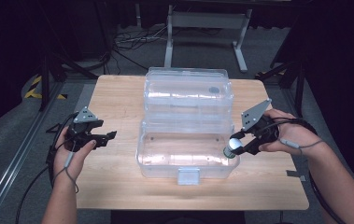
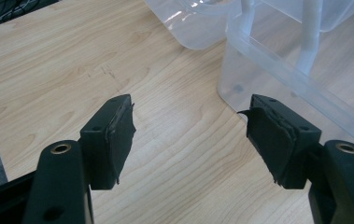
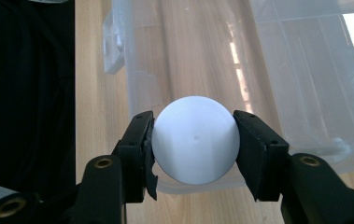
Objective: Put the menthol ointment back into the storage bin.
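A clear plastic box [image 1: 188,154] stands open in the middle of the wooden table, its lid [image 1: 188,91] folded back behind it. My right gripper [image 1: 235,145] is at the box's right wall, shut on a white ball [image 1: 233,145]. In the right gripper view the white ball [image 3: 195,138] is pressed between both pads, above the box's rim [image 3: 128,74]. My left gripper [image 1: 107,136] hovers left of the box, open and holding nothing. In the left gripper view its jaws stand wide apart over bare wood, around my left gripper [image 2: 191,135], with the box corner [image 2: 240,79] just ahead.
The wooden table [image 1: 118,98] has free room left of the box and along its front edge. A latch [image 1: 188,176] sticks out from the box's front wall. A white stand [image 1: 207,28] and cables lie on the floor beyond the table.
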`<act>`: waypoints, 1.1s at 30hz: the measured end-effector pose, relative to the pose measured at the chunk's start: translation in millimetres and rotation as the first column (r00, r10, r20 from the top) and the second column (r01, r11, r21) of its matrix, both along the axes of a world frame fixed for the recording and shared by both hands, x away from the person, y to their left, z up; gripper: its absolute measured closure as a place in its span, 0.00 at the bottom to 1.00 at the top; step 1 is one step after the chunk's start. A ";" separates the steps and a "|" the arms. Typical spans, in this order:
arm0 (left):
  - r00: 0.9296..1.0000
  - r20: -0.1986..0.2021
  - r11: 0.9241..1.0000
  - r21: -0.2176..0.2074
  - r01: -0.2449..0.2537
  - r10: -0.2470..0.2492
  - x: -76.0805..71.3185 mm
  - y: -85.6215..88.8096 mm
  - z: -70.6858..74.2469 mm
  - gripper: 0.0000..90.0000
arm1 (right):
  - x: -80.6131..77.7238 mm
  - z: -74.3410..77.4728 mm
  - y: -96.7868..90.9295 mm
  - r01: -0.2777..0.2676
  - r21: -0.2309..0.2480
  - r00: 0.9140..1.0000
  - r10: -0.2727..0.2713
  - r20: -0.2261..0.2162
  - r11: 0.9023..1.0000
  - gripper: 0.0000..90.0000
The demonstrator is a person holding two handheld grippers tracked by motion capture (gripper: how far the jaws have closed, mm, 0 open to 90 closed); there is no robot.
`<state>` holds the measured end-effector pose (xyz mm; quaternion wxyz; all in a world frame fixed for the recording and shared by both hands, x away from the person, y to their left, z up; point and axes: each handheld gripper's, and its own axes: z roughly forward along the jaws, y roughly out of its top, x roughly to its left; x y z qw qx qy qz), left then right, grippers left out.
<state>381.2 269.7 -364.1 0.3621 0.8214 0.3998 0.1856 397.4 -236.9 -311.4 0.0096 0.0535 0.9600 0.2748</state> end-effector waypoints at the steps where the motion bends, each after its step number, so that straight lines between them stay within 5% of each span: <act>1: 1.000 0.000 1.000 0.000 0.001 -0.001 0.0 -0.1 0.0 0.36 | 0.5 -0.9 1.5 -0.004 0.000 1.000 0.004 0.004 1.000 0.56; 33: 1.000 -0.001 1.000 0.000 0.000 0.000 -0.2 -0.2 -0.3 0.36 | 7.2 -38.9 31.7 -0.038 -0.057 0.999 0.036 -0.038 0.998 0.56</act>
